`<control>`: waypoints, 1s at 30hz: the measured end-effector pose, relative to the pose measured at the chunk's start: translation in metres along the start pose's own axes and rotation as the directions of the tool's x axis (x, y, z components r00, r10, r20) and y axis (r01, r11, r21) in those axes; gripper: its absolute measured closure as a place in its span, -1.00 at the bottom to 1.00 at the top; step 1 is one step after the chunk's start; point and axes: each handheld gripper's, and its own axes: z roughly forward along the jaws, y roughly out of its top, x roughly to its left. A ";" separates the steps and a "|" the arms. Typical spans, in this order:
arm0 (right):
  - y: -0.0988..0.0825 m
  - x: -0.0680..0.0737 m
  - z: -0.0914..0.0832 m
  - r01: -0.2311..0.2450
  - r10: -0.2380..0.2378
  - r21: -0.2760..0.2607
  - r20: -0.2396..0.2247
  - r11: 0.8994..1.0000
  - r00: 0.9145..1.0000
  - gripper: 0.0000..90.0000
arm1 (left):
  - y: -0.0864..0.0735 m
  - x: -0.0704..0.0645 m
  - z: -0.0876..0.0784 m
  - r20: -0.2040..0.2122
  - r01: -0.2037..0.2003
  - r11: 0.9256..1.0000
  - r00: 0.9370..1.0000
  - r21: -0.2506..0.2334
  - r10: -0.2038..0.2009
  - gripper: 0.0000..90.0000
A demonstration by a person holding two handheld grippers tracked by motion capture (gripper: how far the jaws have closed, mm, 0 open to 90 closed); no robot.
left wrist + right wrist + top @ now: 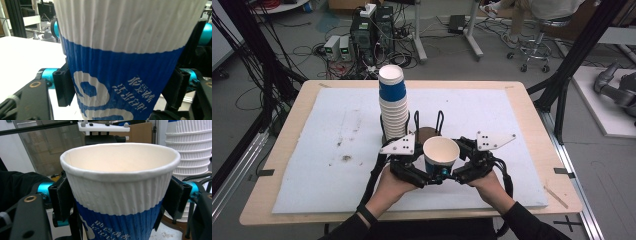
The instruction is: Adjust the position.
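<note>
Left gripper (424,172) and right gripper (451,172): both clamped on one cup (441,155), lower centre of frame, above the surface (337,150). Risk: opposed squeezing may crush or drop it; stack (393,102) close behind.

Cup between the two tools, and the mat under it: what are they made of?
Cup: looks like paper, matte, with a ribbed corrugated outer sleeve printed blue and white, plain rolled rim and smooth cream inside. Mat: probably foam or felt sheet, matte white, stained in spots; hard to tell.
</note>
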 end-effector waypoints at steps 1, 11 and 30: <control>0.000 0.000 0.000 -0.002 0.002 0.004 0.001 1.000 1.000 -0.49 | 0.000 0.000 0.000 0.001 0.000 1.000 1.000 0.004 0.000 -0.42; 0.004 0.000 0.000 -0.006 0.006 0.011 -0.007 1.000 1.000 -0.57 | -0.001 0.000 0.001 -0.001 -0.023 0.999 1.000 0.025 0.023 -0.41; 0.008 -0.004 -0.013 0.023 -0.023 0.001 0.035 1.000 0.999 -0.51 | 0.002 0.000 -0.016 -0.071 -0.040 0.999 0.997 0.034 0.042 -0.67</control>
